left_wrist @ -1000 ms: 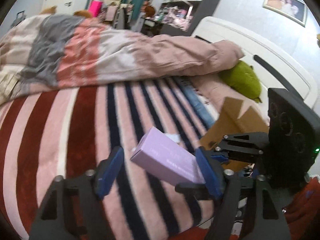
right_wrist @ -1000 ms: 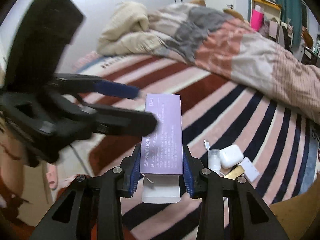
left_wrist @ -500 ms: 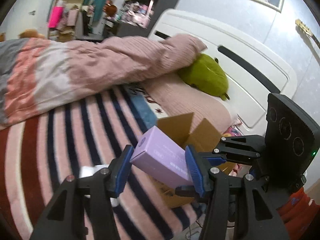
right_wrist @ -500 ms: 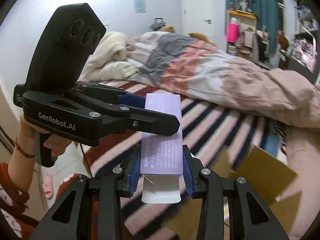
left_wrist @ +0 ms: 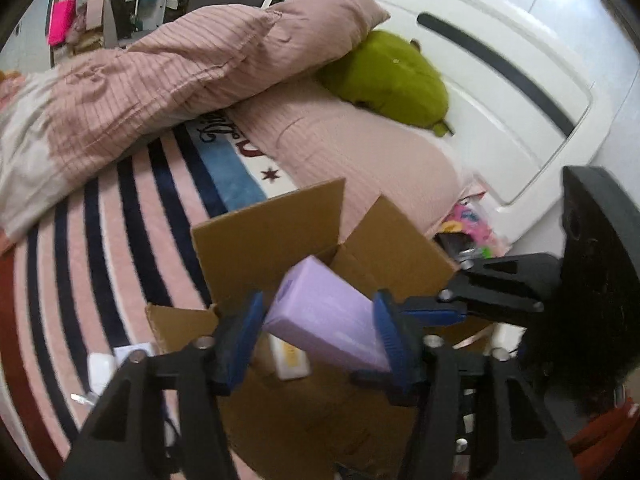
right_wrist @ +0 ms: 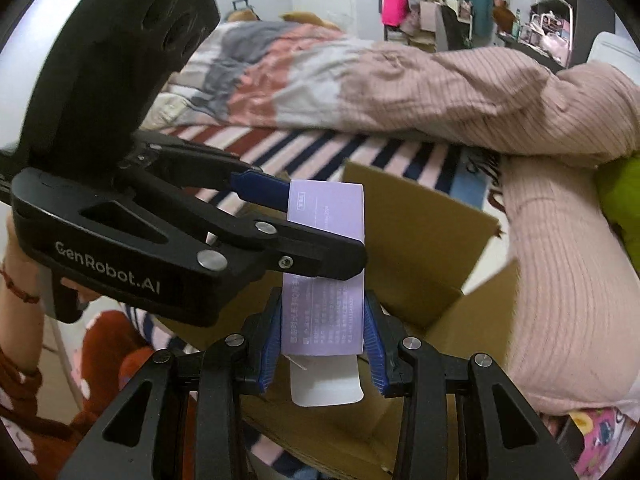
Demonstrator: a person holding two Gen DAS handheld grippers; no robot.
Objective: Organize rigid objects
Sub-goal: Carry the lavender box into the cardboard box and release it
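Above the open cardboard box, the purple carton was held by both tools at once. The right gripper clamped its near end, blue pads pressed against its 2 long sides, with the carton's white end flap hanging loose just behind the pads. The left gripper came in from the side of the box, its 2 blue pads bracketing the carton's far half; the left pad met the carton's edge, but whether the jaws truly pinched it I could not tell. Inside the box, under the carton, lay a white packet with a yellow mark. Beside the box, small white items sat on the striped blanket. Beyond the box lay a pink ribbed quilt and a green plush toy against the white headboard.
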